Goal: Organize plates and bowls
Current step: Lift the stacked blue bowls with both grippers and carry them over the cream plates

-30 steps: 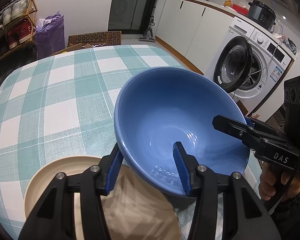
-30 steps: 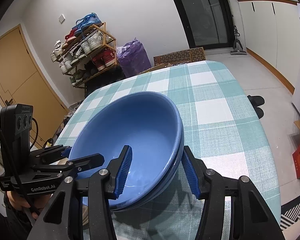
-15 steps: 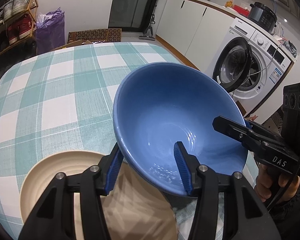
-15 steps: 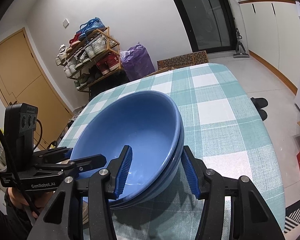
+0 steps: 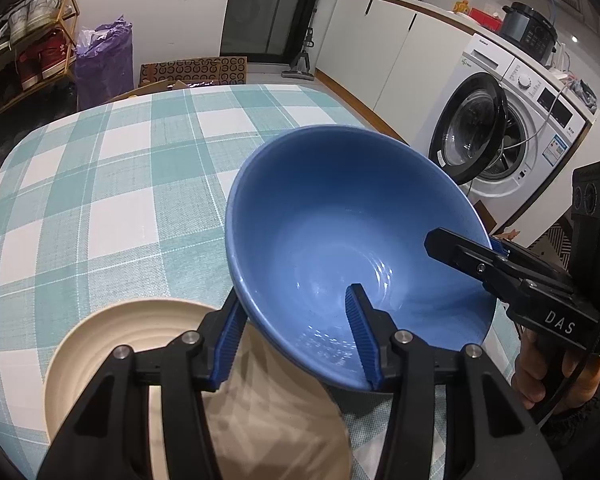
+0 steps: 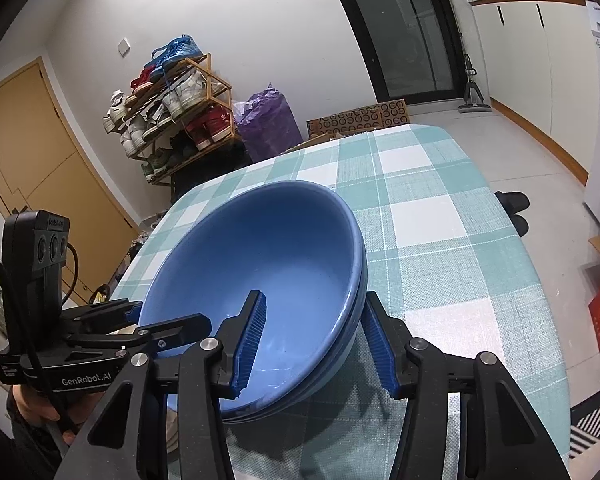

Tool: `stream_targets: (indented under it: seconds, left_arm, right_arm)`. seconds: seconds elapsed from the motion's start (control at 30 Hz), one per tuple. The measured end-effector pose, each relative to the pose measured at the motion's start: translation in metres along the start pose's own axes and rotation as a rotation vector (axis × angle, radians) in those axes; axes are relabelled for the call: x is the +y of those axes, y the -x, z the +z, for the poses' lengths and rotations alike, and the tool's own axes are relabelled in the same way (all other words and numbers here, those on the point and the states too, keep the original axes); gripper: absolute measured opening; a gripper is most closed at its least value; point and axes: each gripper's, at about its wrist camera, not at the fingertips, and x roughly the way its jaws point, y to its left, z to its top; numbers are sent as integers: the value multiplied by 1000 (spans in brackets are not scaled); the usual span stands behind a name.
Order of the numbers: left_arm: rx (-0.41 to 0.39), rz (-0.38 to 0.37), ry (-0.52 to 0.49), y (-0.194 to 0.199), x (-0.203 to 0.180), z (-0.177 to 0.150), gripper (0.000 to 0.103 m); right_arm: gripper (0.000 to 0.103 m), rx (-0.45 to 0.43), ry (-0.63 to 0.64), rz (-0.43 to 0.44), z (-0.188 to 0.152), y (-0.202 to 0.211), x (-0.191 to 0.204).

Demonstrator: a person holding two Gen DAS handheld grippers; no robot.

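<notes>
Both grippers (image 5: 296, 336) (image 6: 316, 340) half-open, each straddling the bowl (image 5: 352, 248) rim, mid-frame; pad contact unclear.

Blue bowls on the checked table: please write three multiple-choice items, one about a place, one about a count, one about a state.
1. Where is the beige plate?
A. inside the blue bowls
B. on the table, left of the bowls in the left wrist view
C. on the washing machine

2. How many blue bowls are nested together?
A. one
B. two
C. five

3. How do the left gripper and the right gripper stand at the bowls?
A. each has one finger inside the rim and one outside
B. both hang far above the bowls
C. both are turned away from the bowls

Answers: 1 B, the plate lies on the checked tablecloth beside the bowls. 2 B, the right wrist view shows two rims stacked. 3 A, each view shows the rim between the blue pads.
</notes>
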Motion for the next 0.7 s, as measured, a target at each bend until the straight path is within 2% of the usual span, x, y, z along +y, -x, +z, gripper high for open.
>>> stream_targets:
  seconds: [0.7]
  left_arm:
    - [-51,2,-9,30,-7,-4,49]
  right_arm:
    - [51,-32,18,-2,-1,27,13]
